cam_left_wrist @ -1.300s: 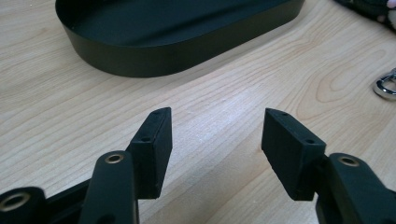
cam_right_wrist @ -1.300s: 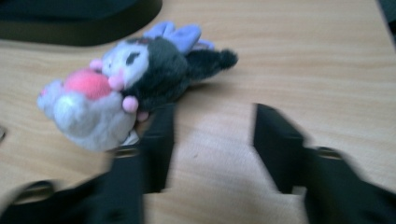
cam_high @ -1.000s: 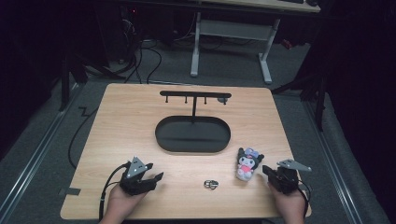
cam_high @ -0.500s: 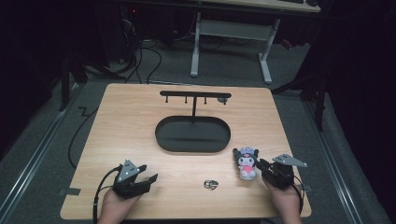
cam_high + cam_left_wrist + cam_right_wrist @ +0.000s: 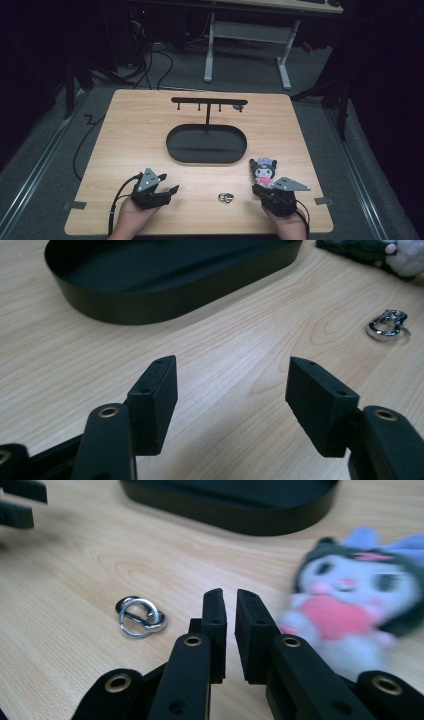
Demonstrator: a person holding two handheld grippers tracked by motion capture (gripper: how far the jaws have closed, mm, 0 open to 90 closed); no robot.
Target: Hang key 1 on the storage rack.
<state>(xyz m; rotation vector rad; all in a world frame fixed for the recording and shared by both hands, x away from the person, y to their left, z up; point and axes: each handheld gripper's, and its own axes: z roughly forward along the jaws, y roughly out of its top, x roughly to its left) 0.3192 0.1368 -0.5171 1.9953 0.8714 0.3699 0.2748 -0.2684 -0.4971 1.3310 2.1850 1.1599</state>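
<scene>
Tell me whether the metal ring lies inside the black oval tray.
No: the metal ring lies on the bare wooden table, nearer the person than the black oval tray.

bare wood between the left gripper and the key ring, plush toy right up against the right gripper, black tray with its hook stand blocking mid-table, back corners open

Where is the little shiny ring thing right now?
In the high view the metal ring lies on the wooden table near its front edge, between the left gripper and the right gripper, left of the plush toy.
</scene>
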